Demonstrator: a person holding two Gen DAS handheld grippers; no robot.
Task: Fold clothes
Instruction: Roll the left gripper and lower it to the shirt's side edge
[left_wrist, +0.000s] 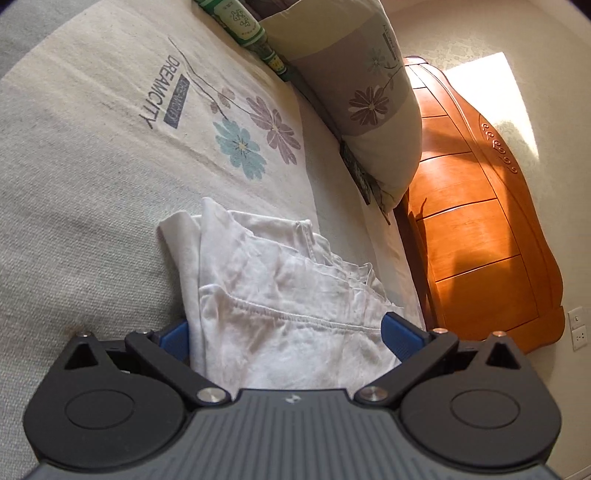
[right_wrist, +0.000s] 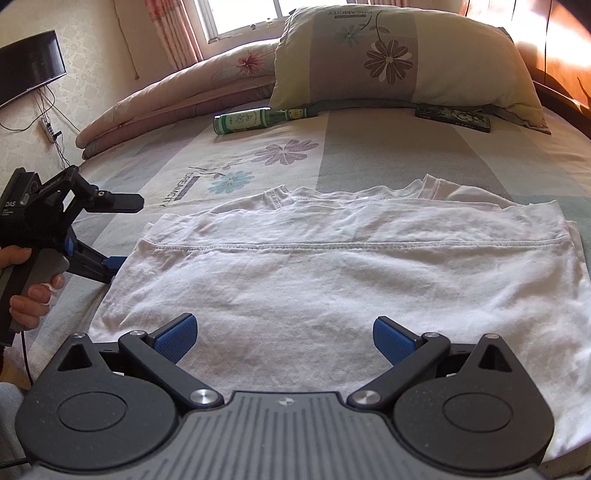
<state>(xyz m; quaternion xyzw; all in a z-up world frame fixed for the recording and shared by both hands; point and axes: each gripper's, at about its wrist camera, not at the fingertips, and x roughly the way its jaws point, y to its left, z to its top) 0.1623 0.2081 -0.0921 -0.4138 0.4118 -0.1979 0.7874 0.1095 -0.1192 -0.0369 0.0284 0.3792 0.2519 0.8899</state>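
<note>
Spreading wide in the lower middle of the right wrist view, the right tongs (right_wrist: 285, 339) stand apart with nothing between them, their blue pads (right_wrist: 175, 336) hovering over the near part of the white T-shirt (right_wrist: 332, 273), which fills the centre of the frame on the bed (right_wrist: 406, 147). The shirt is already partly folded, its stitched hem running left to right across the frame, so its long axis lies crosswise to these tongs and the cloth stretches away from them toward the pillow (right_wrist: 399, 59) at the upper right. At the left edge of that view a hand (right_wrist: 31, 284) holds the left tongs (right_wrist: 110, 267), their lower blue tip touching the shirt's left edge. In the left wrist view the left tongs (left_wrist: 284, 338) are also parted, one pad on each side of the folded cloth, which passes between them; whether they pinch it I cannot tell. Both tongs are at the shirt, the left at its short end, so my guess is that a fold along the length comes next. Readable writing: "DREAMCITY" (left_wrist: 155, 92) printed on the bed sheet beside the flowers and again on the pillow, and "DAS" on the left tool body. A green bottle (right_wrist: 258, 118) below the pillow bears a label too small to read.
</note>
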